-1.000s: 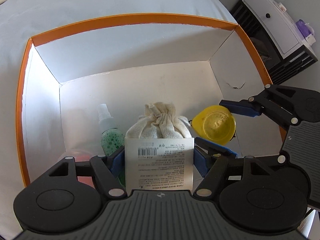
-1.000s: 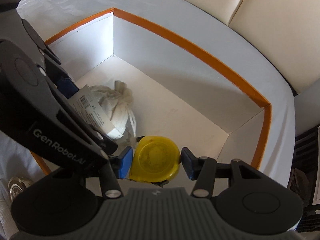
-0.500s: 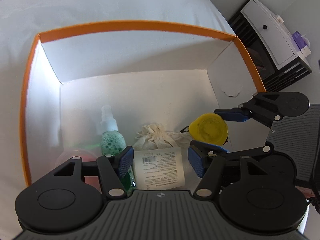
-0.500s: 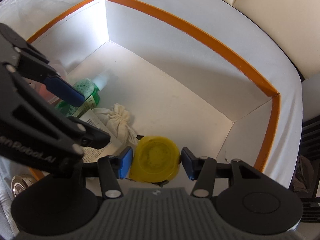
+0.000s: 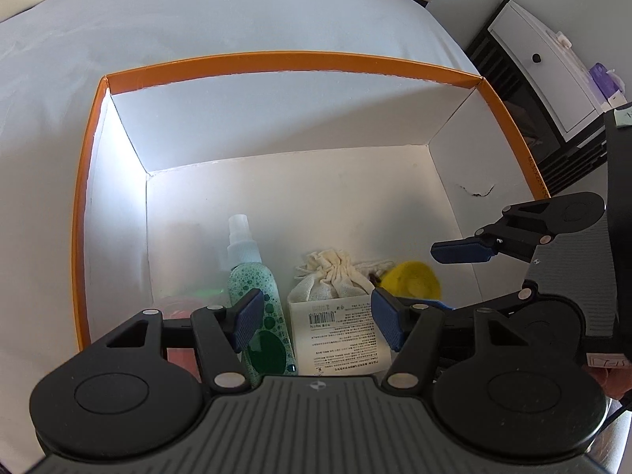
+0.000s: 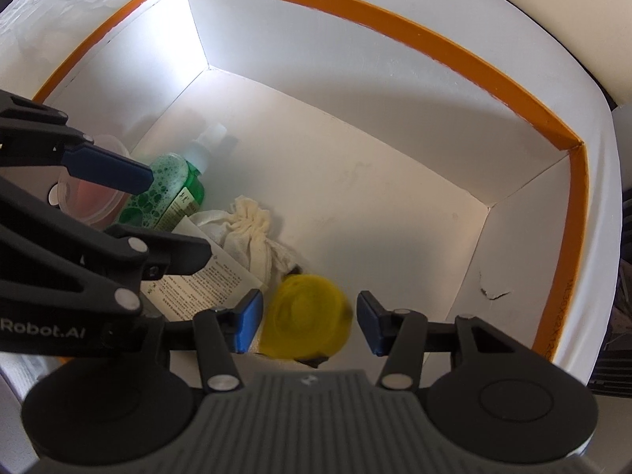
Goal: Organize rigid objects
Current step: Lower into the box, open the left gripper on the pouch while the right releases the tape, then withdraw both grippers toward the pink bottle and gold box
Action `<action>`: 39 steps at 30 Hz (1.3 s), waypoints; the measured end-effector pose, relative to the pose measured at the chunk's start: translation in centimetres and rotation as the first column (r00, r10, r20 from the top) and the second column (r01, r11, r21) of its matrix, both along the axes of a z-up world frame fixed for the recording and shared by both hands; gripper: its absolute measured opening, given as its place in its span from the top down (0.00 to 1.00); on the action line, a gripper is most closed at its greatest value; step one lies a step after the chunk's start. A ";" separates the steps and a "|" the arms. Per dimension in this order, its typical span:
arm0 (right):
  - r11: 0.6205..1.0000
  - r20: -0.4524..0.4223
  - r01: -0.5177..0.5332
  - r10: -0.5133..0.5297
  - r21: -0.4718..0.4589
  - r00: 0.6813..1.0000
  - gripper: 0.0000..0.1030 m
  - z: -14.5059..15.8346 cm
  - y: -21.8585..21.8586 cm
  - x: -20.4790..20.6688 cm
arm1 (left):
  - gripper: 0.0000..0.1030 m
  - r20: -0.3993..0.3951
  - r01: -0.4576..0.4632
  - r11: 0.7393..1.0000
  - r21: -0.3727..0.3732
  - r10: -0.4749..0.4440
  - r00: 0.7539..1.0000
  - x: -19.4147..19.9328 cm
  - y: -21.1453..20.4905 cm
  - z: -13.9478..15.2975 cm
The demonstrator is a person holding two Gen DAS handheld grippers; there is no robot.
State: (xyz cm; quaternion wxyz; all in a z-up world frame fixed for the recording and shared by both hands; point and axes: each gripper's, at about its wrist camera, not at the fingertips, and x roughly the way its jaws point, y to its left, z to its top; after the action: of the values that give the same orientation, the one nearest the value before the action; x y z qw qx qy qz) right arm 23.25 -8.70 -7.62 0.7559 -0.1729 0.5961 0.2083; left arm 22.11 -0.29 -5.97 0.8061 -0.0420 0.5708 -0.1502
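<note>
An orange-rimmed white box (image 5: 276, 59) holds a green spray bottle (image 5: 256, 288), a cream cloth pouch (image 5: 331, 276) with a printed label, and a yellow round case (image 5: 410, 280). My left gripper (image 5: 318, 322) hovers open above the pouch and bottle, touching neither. In the right wrist view the yellow case (image 6: 308, 316) looks blurred between the blue pads (image 6: 247, 328) of my right gripper (image 6: 308, 328). A thin gap shows on each side of it, so the jaws stand open. The pouch (image 6: 252, 229) lies left of the case, next to the bottle (image 6: 170, 185).
A clear round tub with a pink inside (image 6: 87, 193) sits in the box's near left corner. The right box wall has a small tear (image 5: 478, 191). White bedding surrounds the box. A white drawer unit (image 5: 545, 67) stands at the far right.
My left gripper let go of the labelled pouch and rose; the pouch now lies on the box floor. The right gripper also rose and turned, and the yellow case looks smaller and blurred.
</note>
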 end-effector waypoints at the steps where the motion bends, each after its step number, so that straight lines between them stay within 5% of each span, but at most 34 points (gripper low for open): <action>1: 1.000 -0.001 -0.002 0.002 0.002 1.000 0.48 0.0 0.0 0.0 | 0.29 0.000 -0.001 1.000 0.000 0.001 1.000 0.0 0.0 0.0; 7: 1.000 0.025 -0.017 0.017 0.009 1.000 0.47 0.5 0.2 -0.5 | 0.29 0.009 -0.006 1.000 0.002 0.006 1.000 -0.2 -0.1 0.2; 18: 0.998 0.206 0.004 -0.017 0.062 0.978 0.46 3.6 -0.8 -3.6 | 0.29 0.131 -0.046 0.999 -0.021 0.049 0.990 -2.6 0.0 3.1; 32: 0.961 0.458 0.129 -0.232 0.246 0.858 0.42 6.8 -3.1 -11.9 | 0.29 0.396 -0.085 0.989 -0.118 0.126 0.909 -9.7 0.5 6.2; 35: 0.944 0.478 0.165 -0.289 0.285 0.829 0.42 7.1 -3.6 -13.6 | 0.29 0.407 -0.107 0.986 -0.130 0.152 0.901 -10.8 1.0 6.3; 39: 0.929 0.493 0.194 -0.335 0.316 0.803 0.42 7.2 -4.0 -15.9 | 0.32 0.346 -0.137 0.979 -0.148 0.181 0.921 -11.8 2.0 5.5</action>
State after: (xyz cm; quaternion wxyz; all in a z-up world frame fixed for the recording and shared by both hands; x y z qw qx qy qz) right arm 7.34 -12.67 -0.46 0.9297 -0.0423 0.3469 0.1162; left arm 10.32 1.69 -0.51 0.9019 -0.1089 0.3994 -0.1235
